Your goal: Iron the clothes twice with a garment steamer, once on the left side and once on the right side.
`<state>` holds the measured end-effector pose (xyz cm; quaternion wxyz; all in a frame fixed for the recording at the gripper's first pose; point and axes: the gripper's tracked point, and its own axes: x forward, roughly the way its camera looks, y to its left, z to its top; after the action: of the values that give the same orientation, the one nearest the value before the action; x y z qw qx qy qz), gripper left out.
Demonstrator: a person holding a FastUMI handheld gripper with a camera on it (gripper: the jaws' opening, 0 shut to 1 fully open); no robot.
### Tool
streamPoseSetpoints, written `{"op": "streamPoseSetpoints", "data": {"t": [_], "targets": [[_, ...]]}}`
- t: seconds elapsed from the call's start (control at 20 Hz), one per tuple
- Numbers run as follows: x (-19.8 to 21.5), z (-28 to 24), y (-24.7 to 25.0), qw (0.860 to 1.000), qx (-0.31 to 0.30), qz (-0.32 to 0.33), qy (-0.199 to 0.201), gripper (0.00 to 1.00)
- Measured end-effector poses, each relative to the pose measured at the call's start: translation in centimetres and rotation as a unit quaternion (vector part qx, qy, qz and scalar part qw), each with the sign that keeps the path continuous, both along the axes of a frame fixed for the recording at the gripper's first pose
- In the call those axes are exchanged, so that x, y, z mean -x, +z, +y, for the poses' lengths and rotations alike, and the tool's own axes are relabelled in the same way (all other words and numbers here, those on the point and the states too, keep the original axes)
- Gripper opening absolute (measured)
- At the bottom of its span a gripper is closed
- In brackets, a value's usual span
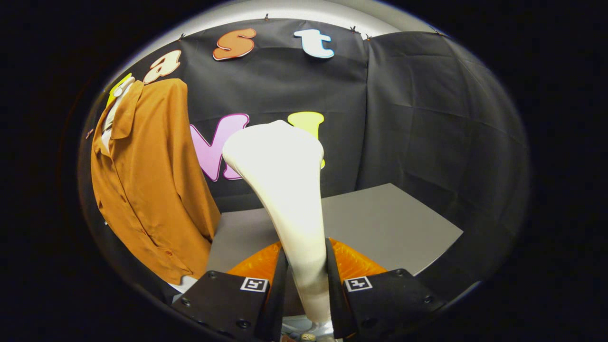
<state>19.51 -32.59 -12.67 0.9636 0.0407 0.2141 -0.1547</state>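
Observation:
A cream-white garment steamer (285,190) stands up between my fingers, its narrow handle clamped by both of them and its wide head rising ahead of me. My gripper (306,280) is shut on that handle. An orange-brown button-up shirt (152,180) hangs on a hanger to the left of the steamer, collar at the top, hem near the table. The steamer head is off to the right of the shirt and apart from it.
A grey table (403,223) lies beyond the fingers, with its far corner to the right. Black cloth walls (427,118) close the booth behind and to the right. The shirt's hem hangs over the table's left end.

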Motion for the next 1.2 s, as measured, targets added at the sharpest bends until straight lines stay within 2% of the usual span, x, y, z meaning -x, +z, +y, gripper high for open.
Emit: {"op": "streamPoseSetpoints", "data": {"t": [0.25,0.7,0.95,1.2], "targets": [[0.3,6.3,2.3,1.000,0.011,-0.025,-0.008,0.44],[-1.6,19.1,4.9,0.997,0.031,-0.063,0.029,0.44],[-3.2,23.4,4.6,0.996,0.042,-0.060,0.043,0.44],[-4.3,25.2,3.8,0.997,0.042,-0.051,0.032,0.44]]}}
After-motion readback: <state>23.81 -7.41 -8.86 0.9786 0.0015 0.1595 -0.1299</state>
